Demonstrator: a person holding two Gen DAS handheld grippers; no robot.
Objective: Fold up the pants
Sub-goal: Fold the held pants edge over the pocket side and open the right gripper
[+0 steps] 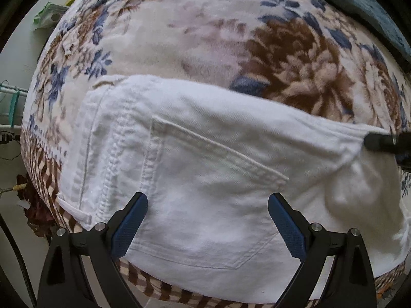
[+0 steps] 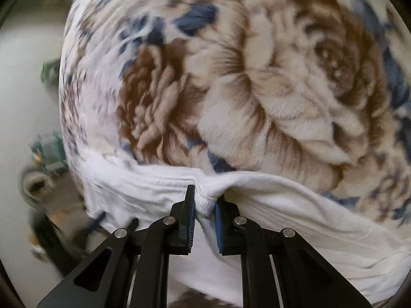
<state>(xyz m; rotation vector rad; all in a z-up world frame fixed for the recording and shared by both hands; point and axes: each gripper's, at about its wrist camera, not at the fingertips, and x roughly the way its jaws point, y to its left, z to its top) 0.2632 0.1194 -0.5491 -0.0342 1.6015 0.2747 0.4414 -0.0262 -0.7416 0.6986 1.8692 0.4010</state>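
White pants (image 1: pixel 205 159) lie on a floral blanket (image 1: pixel 218 30), seat side up with a back pocket (image 1: pixel 205 192) showing. My left gripper (image 1: pixel 208 205) is open and hovers just over the pocket area, holding nothing. My right gripper (image 2: pixel 205 200) is shut on a bunched fold of the white pants (image 2: pixel 295 218) at their far edge. The right gripper also shows at the right edge of the left wrist view (image 1: pixel 385 142), pinching the cloth there. The right wrist view is blurred.
The blanket (image 2: pixel 257 77) covers a bed whose left edge drops to a pale floor (image 1: pixel 15 159) with cables, a teal rack (image 1: pixel 12 102) and clutter. A dark teal cloth (image 1: pixel 370 7) lies at the far right.
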